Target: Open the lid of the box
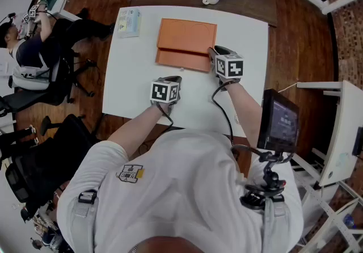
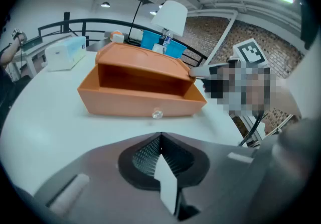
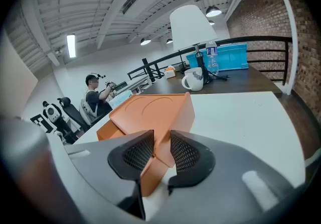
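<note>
Lid corner hidden, right hand-held gripper clamped

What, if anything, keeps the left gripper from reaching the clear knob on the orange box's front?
Probably yes, it can reach it. The left gripper faces the knob across bare table, nothing between them. Its jaws are shut and must open first.

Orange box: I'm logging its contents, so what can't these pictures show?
- Inside of the box: left gripper view, shadowed under the raised lid.
- Gripped lid corner: head view, covered by the right gripper.
- Back of the box: right gripper view, hidden behind the lid.
</note>
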`<state>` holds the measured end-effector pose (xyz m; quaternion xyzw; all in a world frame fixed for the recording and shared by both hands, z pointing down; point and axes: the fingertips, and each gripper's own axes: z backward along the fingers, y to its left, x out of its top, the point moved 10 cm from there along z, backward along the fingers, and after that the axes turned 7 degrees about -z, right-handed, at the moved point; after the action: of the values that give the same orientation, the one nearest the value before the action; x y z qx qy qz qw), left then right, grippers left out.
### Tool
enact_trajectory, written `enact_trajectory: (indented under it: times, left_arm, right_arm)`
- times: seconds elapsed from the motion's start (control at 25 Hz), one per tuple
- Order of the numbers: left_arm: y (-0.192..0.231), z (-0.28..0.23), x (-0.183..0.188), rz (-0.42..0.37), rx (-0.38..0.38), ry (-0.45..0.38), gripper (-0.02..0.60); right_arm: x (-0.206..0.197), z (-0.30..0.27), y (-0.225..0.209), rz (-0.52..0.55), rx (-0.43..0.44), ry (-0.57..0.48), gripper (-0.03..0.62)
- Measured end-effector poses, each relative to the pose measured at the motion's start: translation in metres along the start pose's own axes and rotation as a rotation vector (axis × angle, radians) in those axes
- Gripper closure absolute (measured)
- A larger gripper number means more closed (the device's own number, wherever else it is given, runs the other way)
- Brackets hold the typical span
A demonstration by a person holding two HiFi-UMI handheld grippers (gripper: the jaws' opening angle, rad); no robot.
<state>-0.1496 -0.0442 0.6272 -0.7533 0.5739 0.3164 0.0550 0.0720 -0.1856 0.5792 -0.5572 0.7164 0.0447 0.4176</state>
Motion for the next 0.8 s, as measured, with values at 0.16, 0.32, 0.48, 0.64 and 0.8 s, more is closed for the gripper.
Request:
enact_trajectory:
  times: [0.16,0.32,0.48,0.64,0.8]
  left_arm:
    - [0.002,-0.013,0.031,-0.054,-0.003,0.012,0.507]
    - [-0.001,-0.025,0.044,-0.074,0.045,0.055,0.435]
    - [0.001,-0.031,0.054,-0.104,0.129,0.112,0.49]
    - [-0.002,-0.029,0.055,-0.169,0.123,0.152,0.518]
    - [-0.004,-0.019,0.037,-0.169,0.105,0.187,0.518]
  right_arm:
    - [0.003,-0.003,-0.002,-0.011,0.0,-0.005,0.494]
    - [0.004,-0.003,-0.001,-0.011,-0.003,-0.007,0.494]
    - [0.003,-0.002,-0.001,-0.011,-0.007,-0.003,0.494]
    - [0.004,-0.003,-0.001,-0.02,-0.003,0.004,0.493]
    - [0.004,-0.003,-0.002,-0.025,0.0,0.006,0.494]
